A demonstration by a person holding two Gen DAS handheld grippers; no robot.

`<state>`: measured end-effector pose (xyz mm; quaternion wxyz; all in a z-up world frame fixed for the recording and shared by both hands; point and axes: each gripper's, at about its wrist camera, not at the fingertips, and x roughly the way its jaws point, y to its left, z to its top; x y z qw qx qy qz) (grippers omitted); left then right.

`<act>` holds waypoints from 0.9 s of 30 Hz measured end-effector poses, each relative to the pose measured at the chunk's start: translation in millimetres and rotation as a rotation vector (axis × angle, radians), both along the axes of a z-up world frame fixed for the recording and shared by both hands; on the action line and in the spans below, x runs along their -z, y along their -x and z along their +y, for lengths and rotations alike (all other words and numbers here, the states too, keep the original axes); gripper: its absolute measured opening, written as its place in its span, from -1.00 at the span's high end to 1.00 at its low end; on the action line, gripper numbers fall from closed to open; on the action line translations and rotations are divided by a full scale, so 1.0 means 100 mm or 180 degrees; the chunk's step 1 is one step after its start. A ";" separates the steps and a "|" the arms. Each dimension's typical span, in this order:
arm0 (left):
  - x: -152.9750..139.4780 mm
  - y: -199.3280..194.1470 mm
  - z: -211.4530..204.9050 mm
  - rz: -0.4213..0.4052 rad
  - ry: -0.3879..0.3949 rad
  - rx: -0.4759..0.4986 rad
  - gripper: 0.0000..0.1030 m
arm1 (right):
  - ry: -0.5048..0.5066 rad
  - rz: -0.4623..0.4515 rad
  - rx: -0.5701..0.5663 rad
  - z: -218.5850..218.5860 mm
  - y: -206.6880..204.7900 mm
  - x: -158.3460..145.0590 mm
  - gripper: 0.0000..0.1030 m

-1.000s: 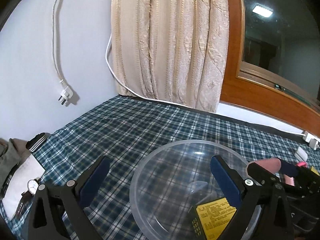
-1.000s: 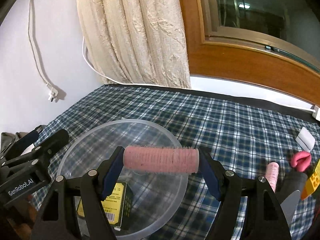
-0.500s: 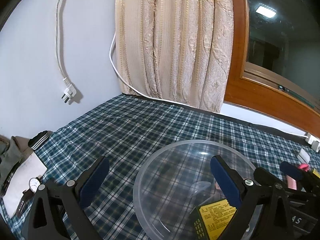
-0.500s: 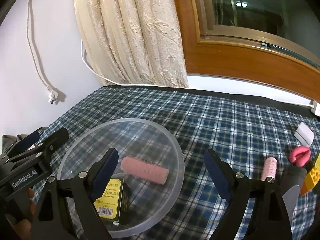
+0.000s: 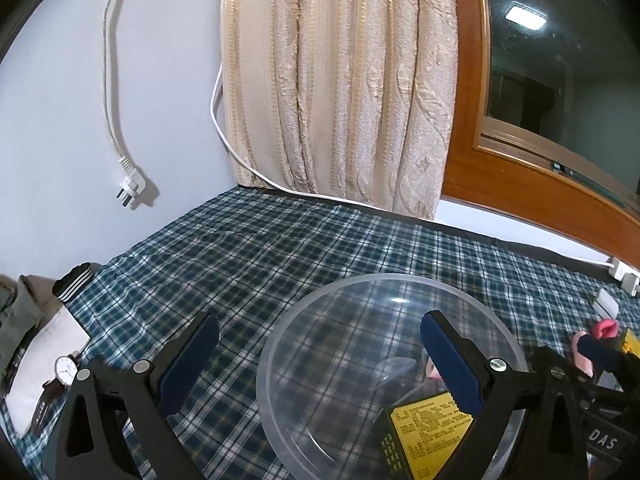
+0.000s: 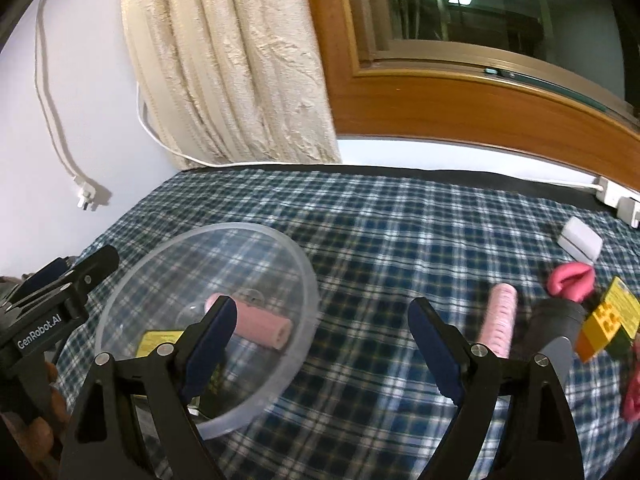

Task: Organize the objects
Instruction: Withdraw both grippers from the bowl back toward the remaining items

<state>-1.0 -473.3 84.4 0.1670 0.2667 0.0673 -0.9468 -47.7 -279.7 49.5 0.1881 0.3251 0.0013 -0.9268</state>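
A clear plastic bowl (image 6: 280,248) sits on the blue checked cloth at the left. Inside it lie a pink hair roller (image 6: 262,326) and a black box with a yellow label (image 5: 430,430). My right gripper (image 6: 320,344) is open and empty, its left finger over the bowl's right rim. A second pink roller (image 6: 500,324) lies on the cloth to the right, beside a dark cylinder (image 6: 554,324), a pink clip (image 6: 570,278) and a yellow box (image 6: 608,318). My left gripper (image 5: 316,364) is open and empty at the bowl's (image 5: 320,304) left side.
A white adapter (image 6: 580,238) and a power strip (image 6: 616,198) lie at the far right. A wristwatch (image 5: 64,370) on white paper and folded clothes sit at the cloth's left edge. A curtain (image 5: 340,88), a hanging plug (image 5: 130,188) and a wooden window frame (image 6: 460,104) are behind.
One second ago my right gripper was shut on the pink roller above the bowl. It opened, the roller dropped into the bowl, and the gripper has moved right.
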 end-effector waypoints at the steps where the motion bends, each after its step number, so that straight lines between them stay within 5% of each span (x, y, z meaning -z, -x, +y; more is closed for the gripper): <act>1: 0.00 0.00 0.01 -0.0003 0.0004 0.0010 -0.99 | -0.0023 -0.0002 0.0026 0.01 0.00 0.00 -0.72; 27: 0.14 0.10 0.44 -0.0169 0.0323 0.0386 -0.99 | -0.0232 -0.0023 0.0471 0.58 -0.08 0.04 -0.72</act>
